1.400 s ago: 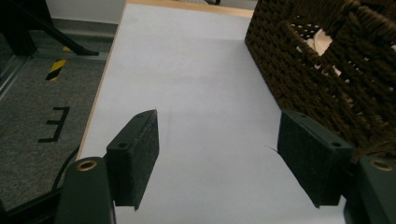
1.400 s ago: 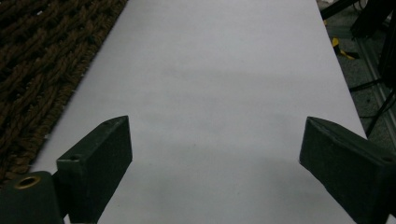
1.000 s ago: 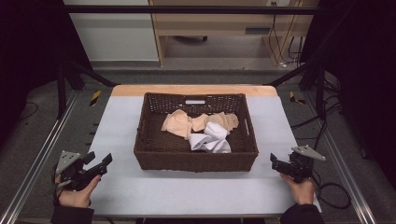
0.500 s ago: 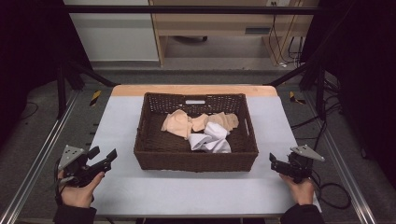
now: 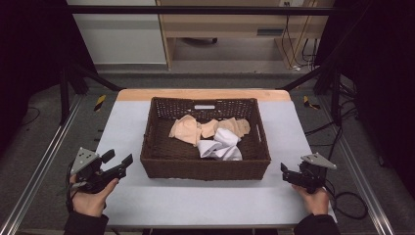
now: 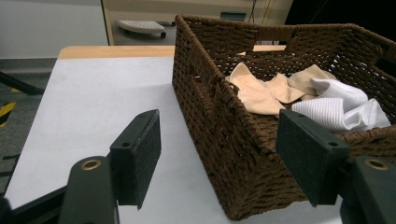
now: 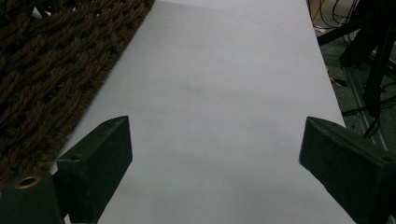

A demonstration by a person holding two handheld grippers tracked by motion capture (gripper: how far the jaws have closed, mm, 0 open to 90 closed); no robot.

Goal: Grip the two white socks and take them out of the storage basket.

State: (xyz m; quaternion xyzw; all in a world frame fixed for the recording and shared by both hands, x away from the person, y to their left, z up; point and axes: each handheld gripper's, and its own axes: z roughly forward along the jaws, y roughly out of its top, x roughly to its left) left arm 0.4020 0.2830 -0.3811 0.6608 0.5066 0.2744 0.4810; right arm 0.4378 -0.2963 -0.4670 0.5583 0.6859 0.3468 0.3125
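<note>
A dark brown wicker basket (image 5: 205,165) stands mid-table on the white surface. Inside it lie crumpled beige cloths (image 5: 188,129) and a white ribbed cloth (image 5: 221,147). My left gripper (image 5: 118,157) is held off the basket's left front corner, open and holding nothing. In the left gripper view its jaws (image 6: 219,140) frame the basket's corner (image 6: 210,107), with the beige cloths (image 6: 257,91) and the white cloth (image 6: 336,105) beyond. My right gripper (image 5: 286,172) hovers right of the basket, open and empty. Its jaws (image 7: 212,140) point along bare table beside the basket's wall (image 7: 42,60).
The white table top (image 5: 205,200) has bare strips left, right and in front of the basket. A wooden edge (image 5: 205,94) runs along the far side. Metal rails (image 5: 44,161) flank the table, and cables (image 5: 350,205) trail on the floor at the right.
My left gripper has risen and moved forward-right toward the basket's left front corner. The right gripper has barely shifted.
</note>
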